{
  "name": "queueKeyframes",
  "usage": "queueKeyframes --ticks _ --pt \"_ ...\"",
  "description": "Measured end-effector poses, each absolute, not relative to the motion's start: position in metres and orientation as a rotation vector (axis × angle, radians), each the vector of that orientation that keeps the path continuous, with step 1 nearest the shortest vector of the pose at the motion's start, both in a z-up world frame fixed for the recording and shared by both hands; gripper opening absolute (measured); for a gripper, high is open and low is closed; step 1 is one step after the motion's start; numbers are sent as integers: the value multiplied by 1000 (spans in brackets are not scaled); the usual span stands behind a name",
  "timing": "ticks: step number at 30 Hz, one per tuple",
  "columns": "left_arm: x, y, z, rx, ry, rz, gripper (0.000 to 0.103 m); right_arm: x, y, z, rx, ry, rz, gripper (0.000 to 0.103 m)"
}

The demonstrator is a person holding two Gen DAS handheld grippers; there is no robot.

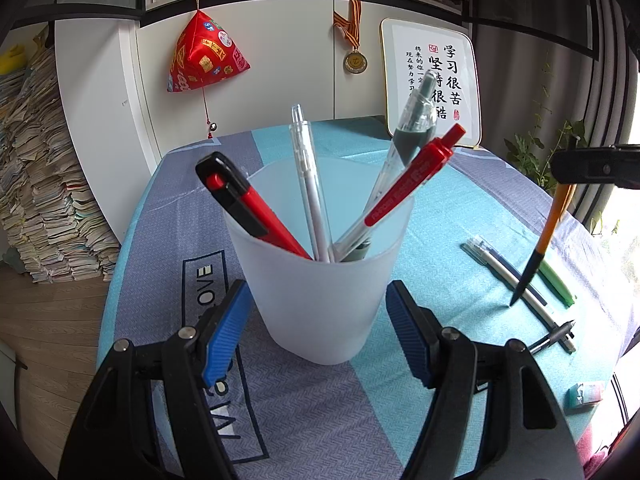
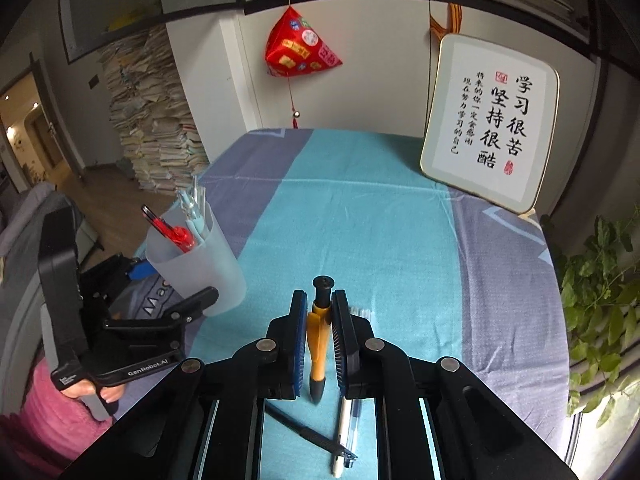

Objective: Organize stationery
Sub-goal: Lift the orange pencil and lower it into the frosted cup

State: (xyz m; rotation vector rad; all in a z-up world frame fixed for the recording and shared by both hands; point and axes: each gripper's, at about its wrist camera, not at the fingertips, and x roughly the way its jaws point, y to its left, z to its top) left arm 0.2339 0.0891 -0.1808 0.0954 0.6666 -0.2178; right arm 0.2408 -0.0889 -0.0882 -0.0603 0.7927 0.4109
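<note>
— Left gripper [image 1: 316, 316]?
— Clamped on the frosted cup [image 1: 320, 264], blue pads [image 1: 226, 336] pressed to both sides of its lower wall. Standing upright on the striped tablecloth [image 1: 440, 216].

— Inside the cup?
— Four pens, all leaning on the rim: red and black pen [image 1: 248, 204] toward the left, clear pen [image 1: 308, 184] in the middle, grey-grip pen [image 1: 408, 140] and red pen [image 1: 412, 180] toward the right.

— Right gripper [image 2: 320, 340]?
— Closed on the orange pen [image 2: 318, 344], gripped at mid-barrel between the pads. Black tip toward the camera, black cap end sticking out ahead. Hanging clear of the cloth, to the right of the cup, tip pointing down in the left wrist view.

— Still lying on the cloth?
— To the right of the cup, well apart from it: a white pen [image 1: 524, 300], a dark blue pen [image 1: 512, 276] beside it, a green pen [image 1: 556, 284] farther right, and a black pen [image 1: 554, 338] nearer the camera. A small teal eraser [image 1: 586, 394] farther right again, near the table's edge.

— Behind the cup?
— Framed calligraphy [image 1: 434, 80] leaning on the white cabinet [image 1: 260, 64], to the right. Red pyramid ornament [image 1: 204, 56] hanging to the left, a medal [image 1: 355, 62] between the two.

— Anything else?
— A hand [image 2: 90, 390] with a pink sleeve [image 2: 56, 416] gripping the left tool's handle, left of the cup in the right wrist view.
</note>
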Motion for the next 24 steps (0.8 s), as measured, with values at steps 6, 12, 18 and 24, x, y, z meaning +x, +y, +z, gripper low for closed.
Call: queueKeyframes --ticks 6,12,18,24 --pt "234 89 -181 96 667 -218 69 231 -87 -58 -49 710 415 11" --pt "234 89 -181 96 667 -218 69 224 -69 -15 -54 610 479 11" --pt "234 89 -181 96 667 -217 69 221 -43 24 -45 509 591 11" --pt "234 89 -181 96 667 -218 69 237 -9 20 -81 506 662 11"
